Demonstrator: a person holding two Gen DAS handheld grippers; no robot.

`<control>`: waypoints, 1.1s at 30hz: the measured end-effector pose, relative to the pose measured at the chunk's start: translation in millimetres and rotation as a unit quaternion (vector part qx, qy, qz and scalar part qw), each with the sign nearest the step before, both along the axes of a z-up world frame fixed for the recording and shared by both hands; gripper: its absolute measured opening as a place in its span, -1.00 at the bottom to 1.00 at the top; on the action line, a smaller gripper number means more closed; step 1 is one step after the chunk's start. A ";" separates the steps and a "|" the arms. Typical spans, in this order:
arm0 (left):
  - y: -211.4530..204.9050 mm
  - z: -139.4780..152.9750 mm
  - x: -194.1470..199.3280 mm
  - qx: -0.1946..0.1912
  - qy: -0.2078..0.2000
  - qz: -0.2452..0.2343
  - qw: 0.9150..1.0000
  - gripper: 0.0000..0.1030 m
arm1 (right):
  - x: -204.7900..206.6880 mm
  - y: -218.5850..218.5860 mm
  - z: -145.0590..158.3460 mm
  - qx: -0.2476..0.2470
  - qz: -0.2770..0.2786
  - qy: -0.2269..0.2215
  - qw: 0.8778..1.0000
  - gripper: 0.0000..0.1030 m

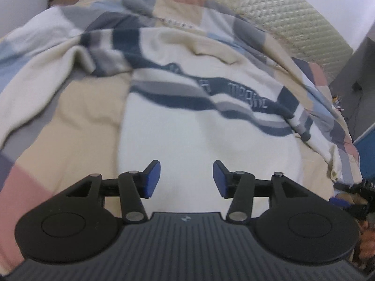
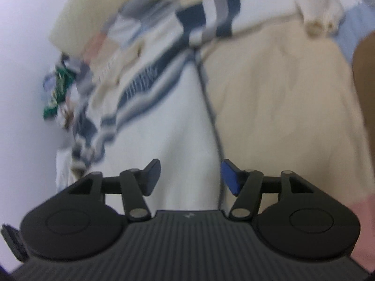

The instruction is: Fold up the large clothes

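The sweater (image 1: 206, 126) carries pale embroidered lettering on its navy chest stripe, at centre right of the left view; it is too blurred to read; the same writing shows at centre left of the right view, also illegible. The left gripper (image 1: 186, 179) has its jaws wide and empty, over the sweater's white lower body at lower centre. The right gripper (image 2: 190, 178) likewise stands wide, holding nothing, above the garment's edge where white cloth meets the beige bedspread (image 2: 281, 117); a striped sleeve (image 2: 215, 21) runs across the top.
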State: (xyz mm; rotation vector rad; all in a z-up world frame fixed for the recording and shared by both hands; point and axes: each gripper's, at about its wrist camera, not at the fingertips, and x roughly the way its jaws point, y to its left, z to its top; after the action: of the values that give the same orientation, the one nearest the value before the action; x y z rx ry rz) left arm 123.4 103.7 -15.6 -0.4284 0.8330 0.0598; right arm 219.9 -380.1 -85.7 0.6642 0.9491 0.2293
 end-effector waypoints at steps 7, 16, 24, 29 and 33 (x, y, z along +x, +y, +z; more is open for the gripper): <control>-33.5 -47.9 50.7 -0.029 -0.008 -0.015 0.999 0.08 | 71.0 -49.3 -22.8 -0.070 -0.079 -0.061 0.993 0.16; -37.5 -79.7 79.8 -0.014 -0.011 -0.025 1.000 0.08 | 134.9 -122.5 -62.2 -0.215 -0.197 -0.059 0.955 -0.41; -41.3 -89.5 87.3 -0.006 -0.006 -0.024 1.000 0.08 | 161.4 -190.3 -39.2 -0.192 -0.294 -0.132 0.927 -0.38; -45.2 -92.3 89.5 0.009 -0.004 -0.023 1.000 0.09 | 151.7 -204.8 -56.8 -0.068 -0.324 -0.090 0.939 0.08; -44.0 -98.8 91.6 0.032 -0.005 -0.022 0.999 0.09 | 142.7 -196.5 -74.3 -0.013 -0.320 -0.056 0.946 0.08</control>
State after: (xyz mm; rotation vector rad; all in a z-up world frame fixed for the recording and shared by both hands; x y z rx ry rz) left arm 215.1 59.7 -114.4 -0.3499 0.8274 0.0425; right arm 362.6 -576.6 -160.0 0.8907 0.5851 -0.3194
